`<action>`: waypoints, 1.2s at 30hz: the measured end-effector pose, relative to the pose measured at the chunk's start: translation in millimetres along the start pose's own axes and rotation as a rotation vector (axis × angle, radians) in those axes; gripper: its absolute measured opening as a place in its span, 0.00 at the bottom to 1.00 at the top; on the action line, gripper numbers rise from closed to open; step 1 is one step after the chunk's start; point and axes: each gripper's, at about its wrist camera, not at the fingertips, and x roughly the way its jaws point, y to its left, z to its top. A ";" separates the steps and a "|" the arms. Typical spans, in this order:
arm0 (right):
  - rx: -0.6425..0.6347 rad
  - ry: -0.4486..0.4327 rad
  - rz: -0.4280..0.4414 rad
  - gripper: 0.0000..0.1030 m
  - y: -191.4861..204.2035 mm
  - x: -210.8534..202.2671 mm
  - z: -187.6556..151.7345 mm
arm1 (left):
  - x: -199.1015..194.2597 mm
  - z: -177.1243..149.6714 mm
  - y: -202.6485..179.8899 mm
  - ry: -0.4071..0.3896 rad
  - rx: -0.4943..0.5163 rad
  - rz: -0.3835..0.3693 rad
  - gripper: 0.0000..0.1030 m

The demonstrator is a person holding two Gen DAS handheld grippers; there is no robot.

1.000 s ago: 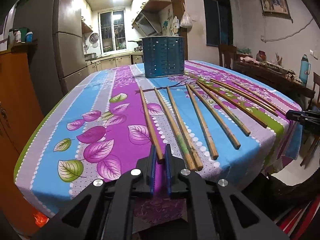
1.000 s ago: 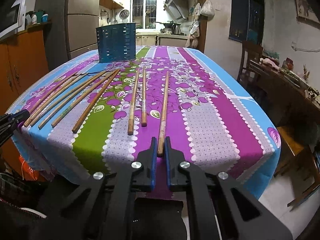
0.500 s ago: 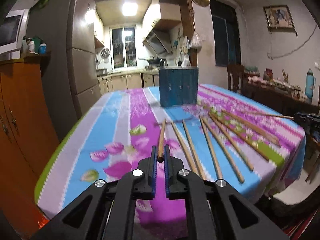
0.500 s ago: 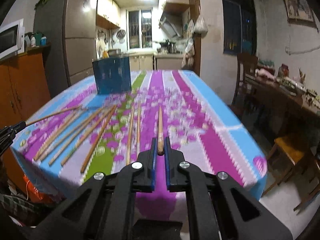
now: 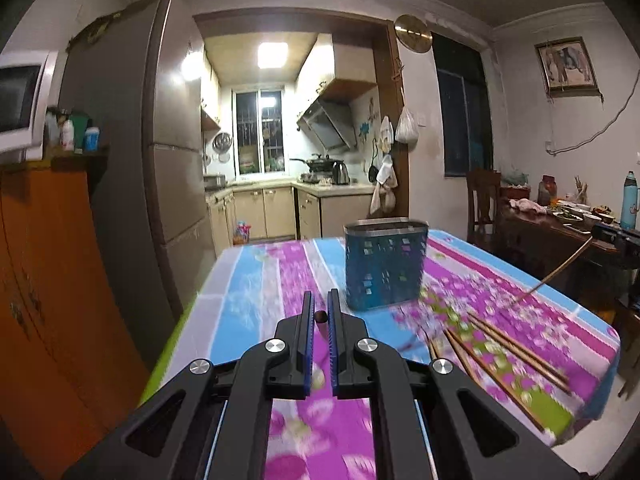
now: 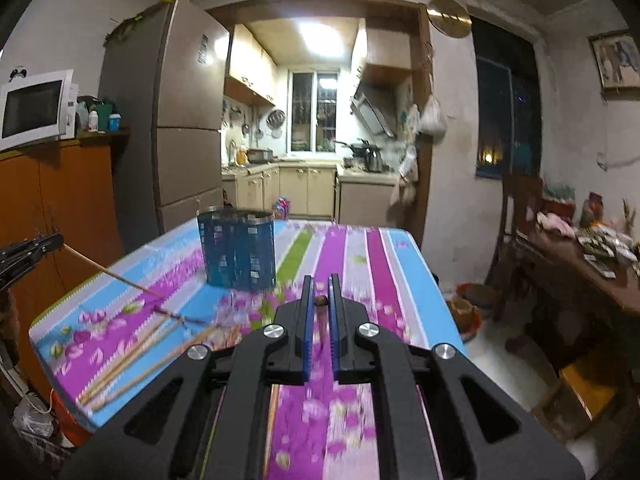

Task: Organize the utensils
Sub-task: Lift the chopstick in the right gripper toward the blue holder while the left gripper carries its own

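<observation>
My left gripper (image 5: 320, 312) is shut on a wooden chopstick (image 5: 320, 316), seen end-on between the blue pads, held above the table. My right gripper (image 6: 321, 298) is shut on another chopstick (image 6: 321, 301), also seen end-on. Each held chopstick shows in the other view as a thin slanted stick, in the left wrist view (image 5: 560, 270) and in the right wrist view (image 6: 116, 278). The blue perforated utensil holder (image 5: 385, 266) stands upright ahead of both grippers, also in the right wrist view (image 6: 239, 251). Several chopsticks (image 5: 508, 360) lie on the floral tablecloth.
The table's left edge (image 5: 188, 312) borders an orange cabinet (image 5: 48, 280) and a fridge (image 5: 152, 160). A side table with dishes (image 5: 568, 216) and a chair (image 5: 482, 204) stand to the right. More chopsticks (image 6: 136, 356) lie near the front-left edge in the right wrist view.
Both grippers have lifted their chopsticks off the table and tilted them up. The views now look level toward the holder, which appears closer.
</observation>
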 end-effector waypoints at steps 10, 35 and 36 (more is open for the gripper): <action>-0.024 -0.037 0.065 0.05 -8.5 32.6 55.8 | 26.6 57.7 8.8 -0.024 -0.002 -0.043 0.07; -0.057 -0.107 0.188 0.05 28.3 55.6 127.7 | 48.3 121.8 -29.5 -0.111 0.002 -0.159 0.07; -0.055 -0.122 0.191 0.05 31.2 59.2 135.3 | 52.0 129.0 -30.2 -0.127 -0.001 -0.157 0.07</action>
